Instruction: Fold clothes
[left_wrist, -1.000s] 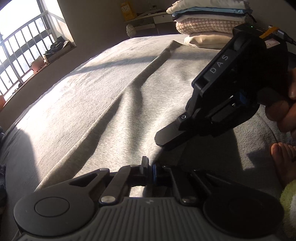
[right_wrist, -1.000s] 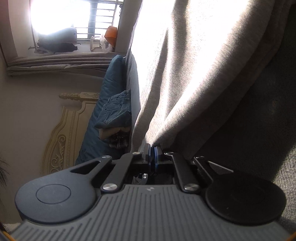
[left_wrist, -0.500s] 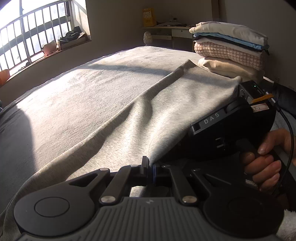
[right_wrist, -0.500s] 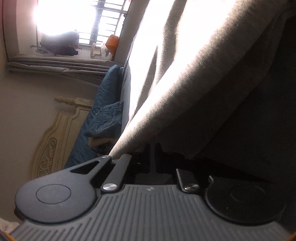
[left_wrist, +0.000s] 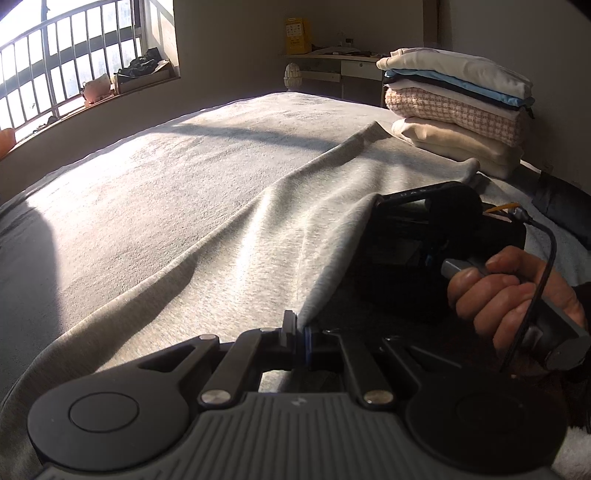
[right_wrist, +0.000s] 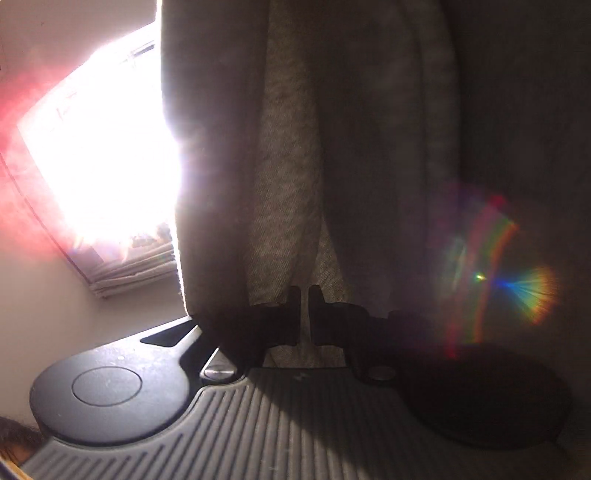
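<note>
We pinch the grey cloth with both grippers: left gripper and right gripper each have fingers pressed on its edge. It lies on the bed, not yet folded; a folded pile waits behind.

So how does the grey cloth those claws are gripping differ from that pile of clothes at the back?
The grey cloth lies spread out and rumpled across the bed; the pile of clothes is folded and neatly stacked. The grey cloth is one colour; the pile mixes cream, blue and pink check. The left claw and right claw pinch the grey cloth; nothing touches the pile. Both are on the bed.
</note>
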